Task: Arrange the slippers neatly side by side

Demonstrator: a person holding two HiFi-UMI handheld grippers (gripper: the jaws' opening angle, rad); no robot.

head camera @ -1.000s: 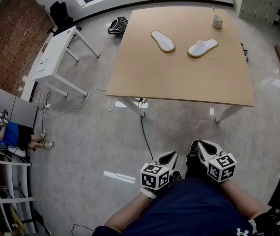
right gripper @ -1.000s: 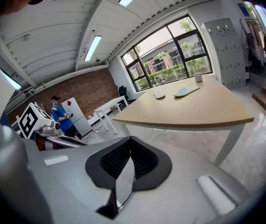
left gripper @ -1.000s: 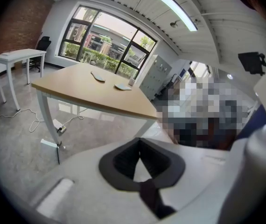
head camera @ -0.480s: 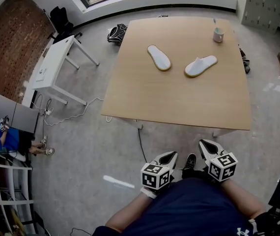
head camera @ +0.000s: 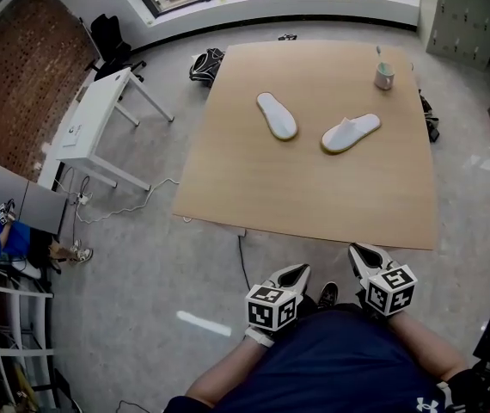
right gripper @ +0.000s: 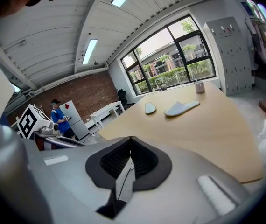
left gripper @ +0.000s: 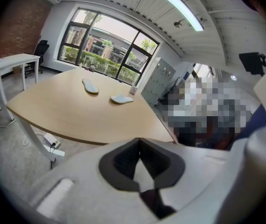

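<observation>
Grey-floored room, big wooden desk (head camera: 314, 188) with a cup (head camera: 384, 77) as the landmark. Toe-capped slipper (head camera: 351, 132) lies near the cup, on the person's side of it. Flat slipper (head camera: 277, 115) lies farther from the cup, to its left in the head view, angled a different way; it looks sole-up, not certain. The slippers are apart and not parallel.

Left tool (head camera: 290, 276) and right tool (head camera: 364, 255) are both well apart from the cup, off the desk's near edge, jaws together on nothing.

Risks, judged:
- A reach with jaws not opened just shoves a slipper across the desk.
- Thin soft soles could slip out of a shallow pinch.
- Swinging the toe-capped slipper round could clip the cup and tip it.
- Leaving the flat slipper unflipped gives a mismatched pair.
</observation>
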